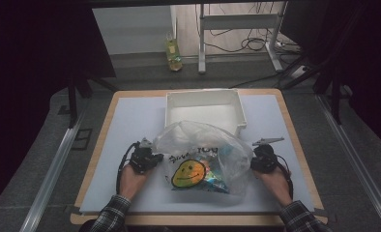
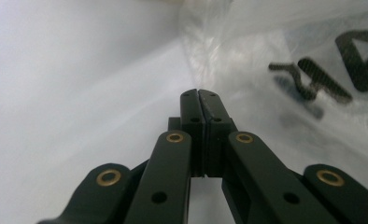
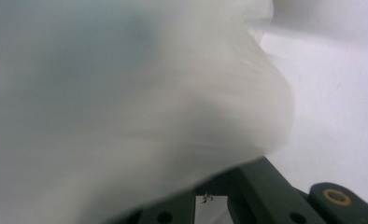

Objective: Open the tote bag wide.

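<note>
A clear plastic bag (image 1: pixel 203 140) printed with a yellow smiley face (image 1: pixel 188 173) and black lettering stands puffed up on the white mat, with colourful packets (image 1: pixel 216 182) inside. My left gripper (image 1: pixel 160 157) is at the bag's left edge. In the left gripper view its jaws (image 2: pixel 198 92) are pressed together, and a bunched crease of the bag (image 2: pixel 205 51) runs straight out of their tips. My right gripper (image 1: pixel 252 162) touches the bag's right edge. In the right gripper view the bag's film (image 3: pixel 126 93) lies over the jaws and hides their tips; one black finger (image 3: pixel 257 186) shows beneath.
An open white box (image 1: pixel 203 93) stands right behind the bag on the white mat (image 1: pixel 130 125), which covers a wooden table. On the floor beyond are a bottle (image 1: pixel 173 55), a metal frame and cables. Dark posts flank the table.
</note>
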A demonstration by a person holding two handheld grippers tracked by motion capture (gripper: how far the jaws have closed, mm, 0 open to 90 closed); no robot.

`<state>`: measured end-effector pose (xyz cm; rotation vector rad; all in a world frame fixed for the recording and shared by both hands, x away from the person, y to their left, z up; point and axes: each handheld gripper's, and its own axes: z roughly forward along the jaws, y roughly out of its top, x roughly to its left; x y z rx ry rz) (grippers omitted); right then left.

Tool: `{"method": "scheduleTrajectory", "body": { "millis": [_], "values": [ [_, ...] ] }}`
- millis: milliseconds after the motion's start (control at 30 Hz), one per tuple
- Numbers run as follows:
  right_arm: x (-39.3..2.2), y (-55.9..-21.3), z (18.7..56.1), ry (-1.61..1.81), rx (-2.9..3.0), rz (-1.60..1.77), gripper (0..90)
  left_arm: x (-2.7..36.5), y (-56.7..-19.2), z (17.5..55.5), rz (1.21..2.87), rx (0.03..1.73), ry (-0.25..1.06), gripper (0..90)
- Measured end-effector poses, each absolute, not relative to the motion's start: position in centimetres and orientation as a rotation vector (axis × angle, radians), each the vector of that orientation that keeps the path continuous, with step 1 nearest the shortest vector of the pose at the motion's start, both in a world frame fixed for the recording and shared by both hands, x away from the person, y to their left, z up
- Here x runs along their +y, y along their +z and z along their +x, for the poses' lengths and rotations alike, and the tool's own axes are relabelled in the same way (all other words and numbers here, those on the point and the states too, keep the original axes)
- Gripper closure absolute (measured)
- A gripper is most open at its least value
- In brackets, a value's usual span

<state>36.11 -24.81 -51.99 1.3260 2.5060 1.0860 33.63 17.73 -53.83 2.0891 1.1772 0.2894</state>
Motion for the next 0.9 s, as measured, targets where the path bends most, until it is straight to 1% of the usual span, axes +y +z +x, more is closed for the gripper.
{"method": "scheduleTrajectory", "body": {
  "millis": [100, 167, 300, 333, 367, 400, 433, 467, 500, 533, 567, 600, 633, 667, 700, 767, 800, 833, 867, 900],
  "values": [
    [-25.3, -51.5, 35.6, 1.125, 2.514, 1.327, 89.1, 18.4, -53.3, 33.2, 2.07, 1.164, 0.274, 87.0],
    [-26.1, -50.6, 34.7, 1.154, 2.515, 1.307, 89.1, 19.3, -52.3, 32.6, 2.059, 1.139, 0.288, 85.7],
    [-27.2, -49.4, 34.0, 1.176, 2.517, 1.291, 89.1, 20.3, -51.6, 32.0, 2.011, 1.14, 0.298, 85.7],
    [-27.9, -48.4, 33.5, 1.2, 2.506, 1.267, 89.1, 20.9, -51.3, 31.7, 1.993, 1.142, 0.307, 85.5],
    [-27.9, -48.4, 33.5, 1.2, 2.506, 1.267, 89.1, 20.9, -51.3, 31.7, 1.993, 1.142, 0.307, 85.3],
    [-28.3, -47.2, 33.2, 1.2, 2.49, 1.246, 89.1, 21.2, -51.2, 31.6, 1.988, 1.143, 0.308, 85.2],
    [-28.3, -47.2, 33.2, 1.2, 2.49, 1.246, 89.1, 21.3, -51.2, 31.5, 1.986, 1.143, 0.311, 85.2],
    [-28.5, -45.9, 33.1, 1.216, 2.469, 1.235, 89.1, 21.5, -51.2, 31.5, 1.974, 1.147, 0.308, 85.0],
    [-28.5, -45.9, 33.1, 1.216, 2.469, 1.235, 89.1, 21.5, -51.2, 31.5, 1.974, 1.147, 0.308, 84.9],
    [-28.4, -44.4, 33.3, 1.227, 2.449, 1.206, 89.1, 21.4, -51.2, 31.5, 1.974, 1.145, 0.308, 84.9],
    [-28.4, -44.4, 33.3, 1.227, 2.449, 1.206, 89.1, 21.3, -51.2, 31.5, 1.976, 1.143, 0.307, 84.9],
    [-28.1, -43.6, 33.4, 1.232, 2.44, 1.187, 89.1, 21.2, -51.1, 31.5, 1.979, 1.138, 0.307, 84.8],
    [-27.5, -42.0, 33.7, 1.262, 2.434, 1.151, 89.0, 21.0, -51.1, 31.5, 1.985, 1.129, 0.308, 84.5],
    [-27.5, -42.0, 33.7, 1.262, 2.434, 1.151, 89.0, 21.0, -51.1, 31.5, 1.985, 1.129, 0.308, 84.4],
    [-26.4, -40.9, 34.0, 1.297, 2.441, 1.108, 89.0, 20.8, -51.1, 31.4, 1.994, 1.121, 0.314, 84.4],
    [-25.9, -40.5, 34.0, 1.304, 2.449, 1.095, 89.0, 20.8, -51.0, 31.3, 1.995, 1.119, 0.313, 84.4],
    [-24.3, -40.1, 33.9, 1.32, 2.48, 1.041, 89.0, 20.8, -51.0, 31.3, 1.995, 1.117, 0.316, 84.2],
    [-24.3, -40.1, 33.9, 1.32, 2.48, 1.041, 89.0, 20.9, -51.0, 31.3, 1.995, 1.116, 0.32, 84.2],
    [-23.8, -40.2, 33.9, 1.316, 2.496, 1.023, 89.0, 21.0, -50.9, 31.2, 1.994, 1.119, 0.325, 84.1],
    [-22.3, -41.4, 33.8, 1.279, 2.55, 0.996, 88.9, 21.2, -50.8, 31.2, 1.993, 1.119, 0.328, 83.8]
  ]
}}
